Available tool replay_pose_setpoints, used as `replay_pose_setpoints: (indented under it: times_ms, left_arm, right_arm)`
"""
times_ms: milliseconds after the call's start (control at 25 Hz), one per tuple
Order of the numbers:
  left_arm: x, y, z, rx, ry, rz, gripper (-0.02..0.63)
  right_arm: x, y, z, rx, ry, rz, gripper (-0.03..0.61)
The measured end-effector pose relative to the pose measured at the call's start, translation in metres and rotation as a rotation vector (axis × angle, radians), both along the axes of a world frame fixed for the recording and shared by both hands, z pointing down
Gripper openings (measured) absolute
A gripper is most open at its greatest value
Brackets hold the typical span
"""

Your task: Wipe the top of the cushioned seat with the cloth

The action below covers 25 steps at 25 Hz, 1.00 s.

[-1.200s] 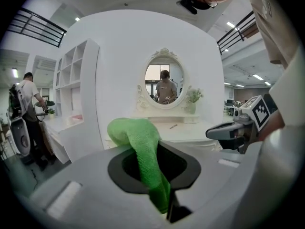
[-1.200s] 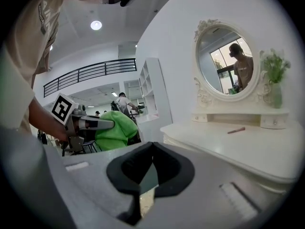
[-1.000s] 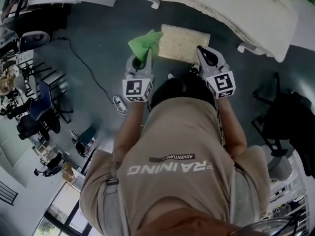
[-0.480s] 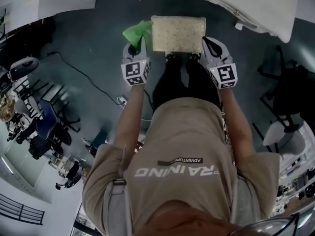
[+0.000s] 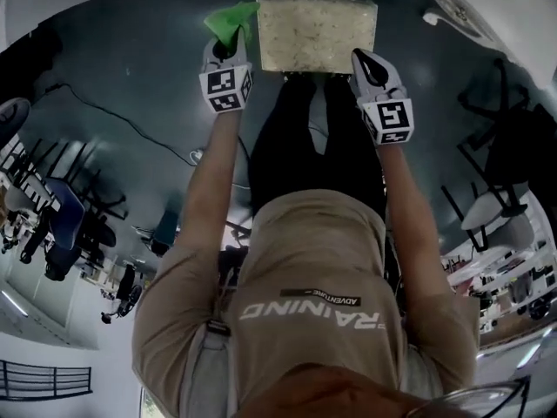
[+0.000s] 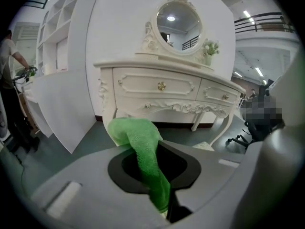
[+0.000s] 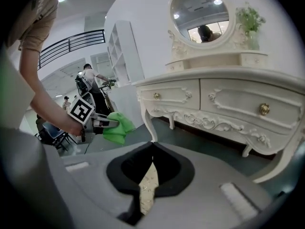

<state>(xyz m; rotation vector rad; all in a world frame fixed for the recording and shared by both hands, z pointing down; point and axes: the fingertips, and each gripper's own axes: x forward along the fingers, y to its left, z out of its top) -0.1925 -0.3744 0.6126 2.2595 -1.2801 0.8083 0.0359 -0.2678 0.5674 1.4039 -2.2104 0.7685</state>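
Your left tool (image 5: 227, 49) is clamped on the limp, light green cloth (image 5: 231, 19) just beside the cushioned seat (image 5: 318, 30), whose padded near-right corner your right tool (image 5: 366, 59) nips; bunch the cloth, since the soft top will likely yield.

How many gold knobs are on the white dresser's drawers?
2. The left knob sits on the left drawer of the dresser, and the right knob on its right drawer. Others may be hidden or too small to see.
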Motion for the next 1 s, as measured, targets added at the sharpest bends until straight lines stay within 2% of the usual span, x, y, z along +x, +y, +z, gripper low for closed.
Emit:
replay_pose_setpoints:
  times_ms: [160,360,520,640,760,920,1000]
  left_arm:
    - [-0.011,-0.013,0.063,-0.057,0.012,-0.033,0.048]
    - [-0.020,-0.025,0.119,-0.088,0.003,-0.016,0.046]
    - [-0.023,-0.032,0.160,-0.150,0.040,-0.069,0.048]
    - [-0.019,-0.038,0.182,-0.195,0.083,-0.102,0.048]
    - [-0.013,-0.045,0.198,-0.211,0.075,-0.111,0.048]
    - [0.014,-0.043,0.208,-0.255,0.066,-0.050,0.048]
    - [0.026,-0.039,0.208,-0.263,0.036,-0.026,0.048]
  right_arm:
    - [-0.017,-0.009,0.051,-0.075,0.018,0.005,0.002]
    - [-0.036,-0.018,0.091,-0.089,-0.006,0.005,0.002]
    - [-0.032,-0.018,0.120,-0.102,-0.013,0.020,0.002]
    - [-0.028,-0.010,0.141,-0.121,-0.016,0.024,0.002]
    - [-0.023,-0.002,0.151,-0.137,-0.020,0.022,0.002]
    - [-0.014,0.007,0.154,-0.145,-0.026,0.016,0.002]
    - [-0.008,0.007,0.152,-0.136,-0.036,0.020,0.002]
